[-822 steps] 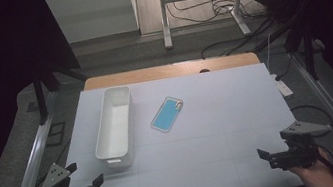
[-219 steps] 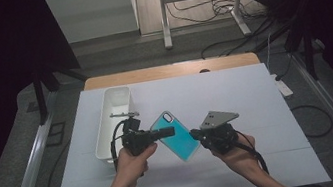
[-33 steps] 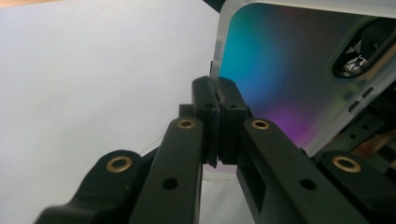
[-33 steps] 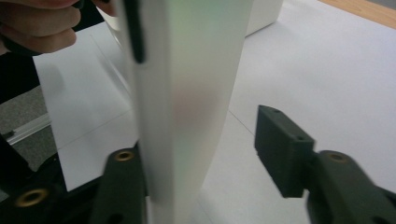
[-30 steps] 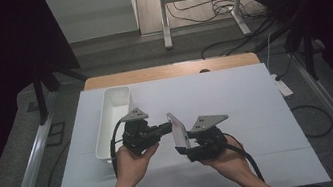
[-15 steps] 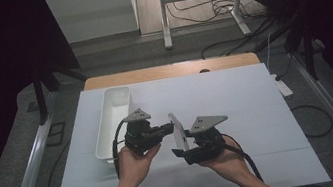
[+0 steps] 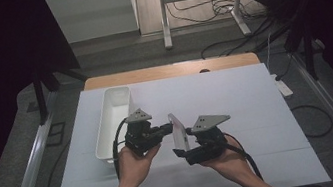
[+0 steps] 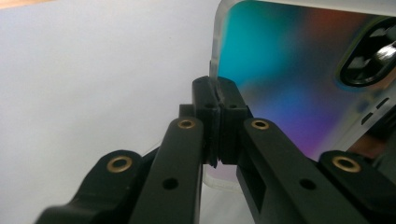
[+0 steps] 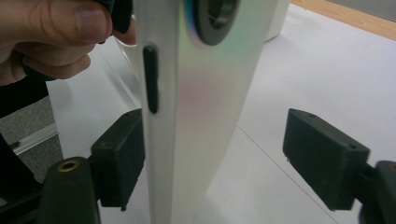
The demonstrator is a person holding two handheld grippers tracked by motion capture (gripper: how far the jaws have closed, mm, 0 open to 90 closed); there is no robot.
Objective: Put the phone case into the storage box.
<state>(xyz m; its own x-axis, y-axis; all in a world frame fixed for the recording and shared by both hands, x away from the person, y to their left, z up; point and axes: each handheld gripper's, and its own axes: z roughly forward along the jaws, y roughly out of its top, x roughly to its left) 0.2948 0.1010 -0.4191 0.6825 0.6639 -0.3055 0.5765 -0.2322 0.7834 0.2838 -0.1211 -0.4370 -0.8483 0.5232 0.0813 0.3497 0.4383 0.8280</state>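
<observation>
While the phone case [image 7: 178, 132] stands on edge above the middle of the tabletop [image 7: 258, 109], nearer its front edge than its back, the left gripper [image 8: 215, 100] has its jaws closed tight on the case's clear rim, which seems to be what keeps the case upright. The right gripper [image 9: 233, 154] has its jaws spread wide to either side of the case, one pad touching or nearly touching the side with the dark button slot, the other well apart, so it holds nothing and appears placed to take a fresh hold. The white bin [image 7: 113, 122] lies along the tabletop's left side, near the left hand [image 7: 132, 162].
</observation>
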